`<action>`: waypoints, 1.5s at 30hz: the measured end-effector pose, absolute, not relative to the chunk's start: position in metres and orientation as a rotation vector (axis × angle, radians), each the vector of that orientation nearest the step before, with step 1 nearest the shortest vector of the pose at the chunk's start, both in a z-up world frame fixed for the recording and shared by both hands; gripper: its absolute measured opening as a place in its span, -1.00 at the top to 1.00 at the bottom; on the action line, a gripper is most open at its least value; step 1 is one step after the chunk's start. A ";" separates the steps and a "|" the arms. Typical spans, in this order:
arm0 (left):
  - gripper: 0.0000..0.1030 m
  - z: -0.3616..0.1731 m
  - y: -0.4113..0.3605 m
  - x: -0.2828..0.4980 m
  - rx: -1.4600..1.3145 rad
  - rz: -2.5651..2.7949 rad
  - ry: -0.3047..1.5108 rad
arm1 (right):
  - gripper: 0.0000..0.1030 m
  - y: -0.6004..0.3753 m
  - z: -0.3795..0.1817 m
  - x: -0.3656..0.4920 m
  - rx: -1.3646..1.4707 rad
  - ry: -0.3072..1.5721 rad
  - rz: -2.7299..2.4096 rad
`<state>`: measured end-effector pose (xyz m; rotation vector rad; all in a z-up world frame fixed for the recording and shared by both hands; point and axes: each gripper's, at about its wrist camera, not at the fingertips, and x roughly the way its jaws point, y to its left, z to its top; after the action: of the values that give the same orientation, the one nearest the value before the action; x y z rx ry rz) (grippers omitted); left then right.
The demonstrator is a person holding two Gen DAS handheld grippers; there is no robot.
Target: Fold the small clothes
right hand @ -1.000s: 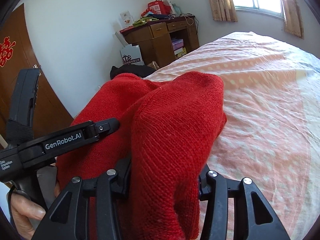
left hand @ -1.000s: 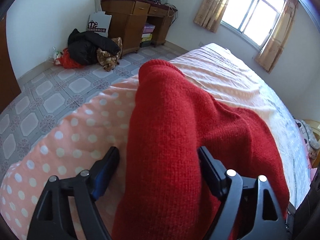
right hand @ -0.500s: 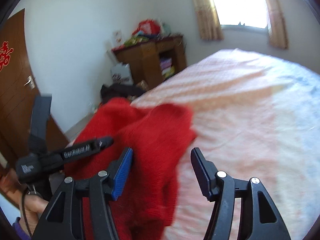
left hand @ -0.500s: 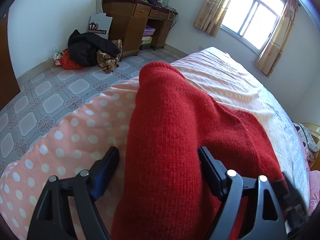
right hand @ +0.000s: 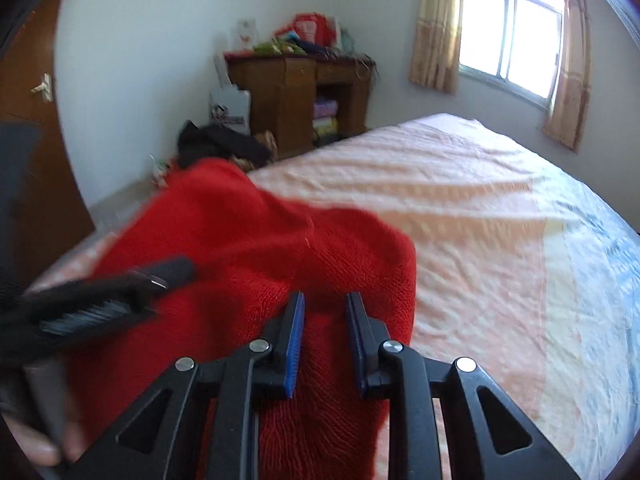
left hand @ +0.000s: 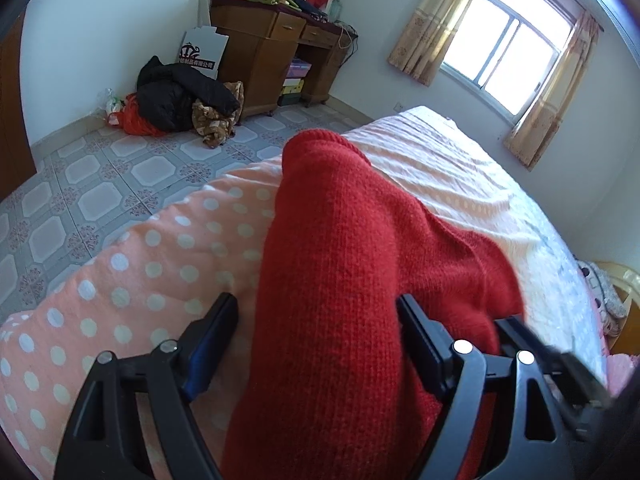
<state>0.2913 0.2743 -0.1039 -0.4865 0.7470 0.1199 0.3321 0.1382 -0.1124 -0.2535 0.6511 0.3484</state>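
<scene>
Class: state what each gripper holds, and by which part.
Right gripper is closing on a ridge of the red sweater; left gripper straddles a thick fold, hold uncertain.

Both wrist cameras sit just behind their own fingers, tilted down across the bed [left hand: 460, 168], very near the red knit garment [left hand: 340, 280] filling each foreground at 6 o'clock. Both face the wooden desk [right hand: 296, 92] near 12 o'clock and the window [right hand: 512, 40] at 1 to 2 o'clock. The right view also catches the left gripper [right hand: 120, 292] at 9 o'clock.

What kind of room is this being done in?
Most likely a home bedroom: a made bed, a wooden desk piled with odds and ends, and a curtained window.
</scene>
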 end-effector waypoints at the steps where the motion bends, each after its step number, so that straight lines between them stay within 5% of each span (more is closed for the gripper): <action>1: -0.64 -0.104 0.275 0.292 -0.492 0.116 0.746 | 0.58 0.138 -0.114 0.332 -0.264 0.639 0.339; 23: -0.70 -0.105 0.276 0.290 -0.483 0.104 0.760 | 0.57 0.136 -0.101 0.310 -0.380 0.638 0.279; 28: -1.00 -0.100 0.259 0.269 -0.403 0.200 0.805 | 0.56 0.123 -0.096 0.273 -0.415 0.632 0.281; 36: -1.00 -0.102 0.243 0.194 -0.382 0.210 0.785 | 0.56 0.102 -0.099 0.226 -0.403 0.665 0.289; 43: -1.00 -0.108 0.214 0.151 -0.248 0.254 0.831 | 0.31 0.081 -0.097 0.191 -0.309 0.734 0.287; 45: -1.00 -0.110 0.207 0.141 -0.221 0.267 0.848 | 0.09 0.074 -0.097 0.179 -0.288 0.749 0.300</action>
<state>0.1412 0.2074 -0.1101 -0.2214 0.8482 0.2672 0.1790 0.0741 -0.0973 -0.2884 0.7485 0.2997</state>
